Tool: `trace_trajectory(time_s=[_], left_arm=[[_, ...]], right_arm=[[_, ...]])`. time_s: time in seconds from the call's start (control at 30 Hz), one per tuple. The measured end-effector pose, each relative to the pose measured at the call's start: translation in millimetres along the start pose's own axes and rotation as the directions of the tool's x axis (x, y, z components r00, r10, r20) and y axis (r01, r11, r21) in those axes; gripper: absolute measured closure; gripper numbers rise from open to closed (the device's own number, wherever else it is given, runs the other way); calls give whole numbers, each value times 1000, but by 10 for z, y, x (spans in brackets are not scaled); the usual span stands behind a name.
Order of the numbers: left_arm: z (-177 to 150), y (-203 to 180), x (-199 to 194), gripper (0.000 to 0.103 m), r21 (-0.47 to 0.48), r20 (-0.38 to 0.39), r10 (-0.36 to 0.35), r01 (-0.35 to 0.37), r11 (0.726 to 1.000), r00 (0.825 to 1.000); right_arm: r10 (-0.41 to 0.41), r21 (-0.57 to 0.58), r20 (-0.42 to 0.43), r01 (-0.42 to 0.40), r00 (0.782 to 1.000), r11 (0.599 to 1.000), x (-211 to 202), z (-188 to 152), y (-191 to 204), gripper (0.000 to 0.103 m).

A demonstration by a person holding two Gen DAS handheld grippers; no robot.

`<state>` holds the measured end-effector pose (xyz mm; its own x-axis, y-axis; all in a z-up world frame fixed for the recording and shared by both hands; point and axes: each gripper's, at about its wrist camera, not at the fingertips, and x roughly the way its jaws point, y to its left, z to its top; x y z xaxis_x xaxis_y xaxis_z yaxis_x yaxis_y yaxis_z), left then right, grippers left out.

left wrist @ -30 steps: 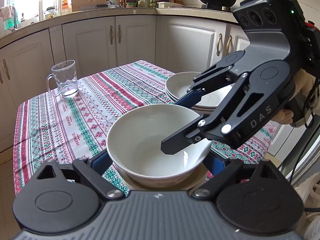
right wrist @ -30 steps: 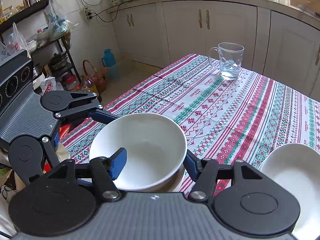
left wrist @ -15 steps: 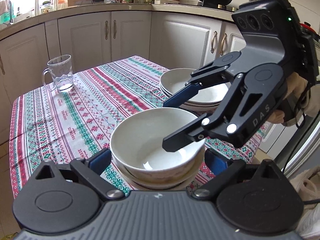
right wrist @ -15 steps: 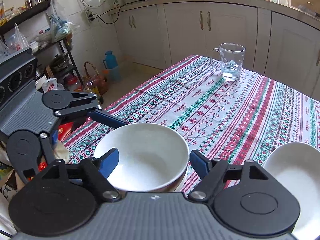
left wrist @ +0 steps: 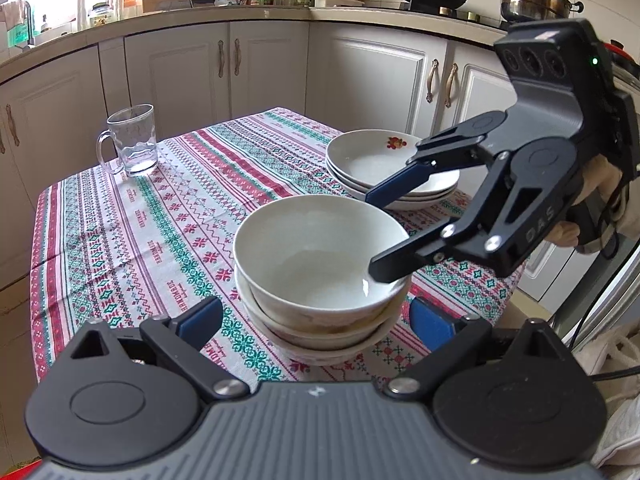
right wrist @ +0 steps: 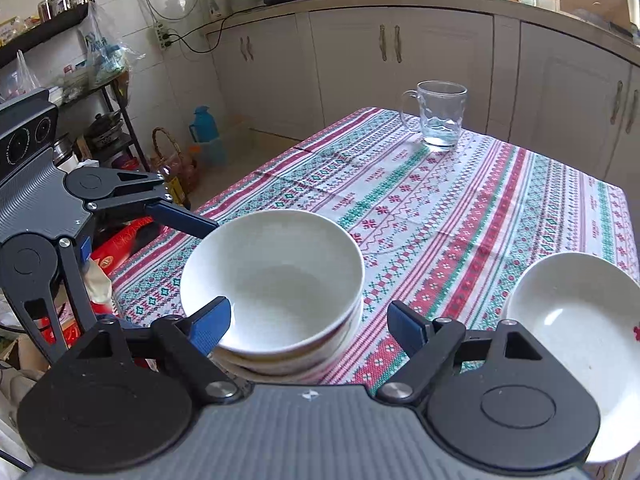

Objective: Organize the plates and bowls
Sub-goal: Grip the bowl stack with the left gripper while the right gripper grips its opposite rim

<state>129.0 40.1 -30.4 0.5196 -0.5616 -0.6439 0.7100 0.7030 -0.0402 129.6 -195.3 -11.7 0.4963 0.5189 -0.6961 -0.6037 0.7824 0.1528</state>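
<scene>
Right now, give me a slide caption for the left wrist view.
Top bowl nested on bowl stack; right gripper opening, one finger inside its rim; plates behind.

Plate stack (right wrist: 576,320) (right edge) cropped

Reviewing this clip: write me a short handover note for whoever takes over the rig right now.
Right gripper: jaws opening, straddling the near rim of the top bowl, pads off it.
Left gripper: open either side of the bowl stack, not gripping.
Bowls: nested in one stack at the table's near edge.
Plates: stacked beyond the bowls.
Glass mug: at the far corner, untouched.
Done: both stacks look built.
Left: back both grippers away; I see no loose dishes.
</scene>
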Motion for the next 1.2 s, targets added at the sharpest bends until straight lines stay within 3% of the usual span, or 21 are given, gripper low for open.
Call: trace_trajectory(time_s=[0.13, 0.27, 0.4, 0.73, 1.0, 1.2], left_arm=[[-62, 3, -1, 4, 18, -12, 13, -12, 1000, 1000], [-155, 5, 52, 4, 37, -40, 22, -20, 999, 999], [-247, 29, 158, 4, 41, -62, 42, -39, 998, 997], [-344, 84, 390, 4, 50, -117, 30, -24, 998, 993], [-352, 111, 485, 4, 79, -126, 19, -9, 997, 992], [-346, 163, 540, 4, 78, -128, -30, 41, 996, 991]], right_arm=[[2, -46, 46, 1, 999, 999, -169, -36, 63, 0], [18, -129, 46, -12, 999, 992, -289, -113, 178, 0], [-17, -174, 6, 18, 1000, 985, -228, -246, 242, 0], [-75, -162, -108, 57, 991, 985, 238, -536, 155, 0], [-88, -183, -118, 65, 989, 981, 367, -549, 115, 0], [-67, -173, -129, 45, 989, 984, 434, -538, 45, 0]])
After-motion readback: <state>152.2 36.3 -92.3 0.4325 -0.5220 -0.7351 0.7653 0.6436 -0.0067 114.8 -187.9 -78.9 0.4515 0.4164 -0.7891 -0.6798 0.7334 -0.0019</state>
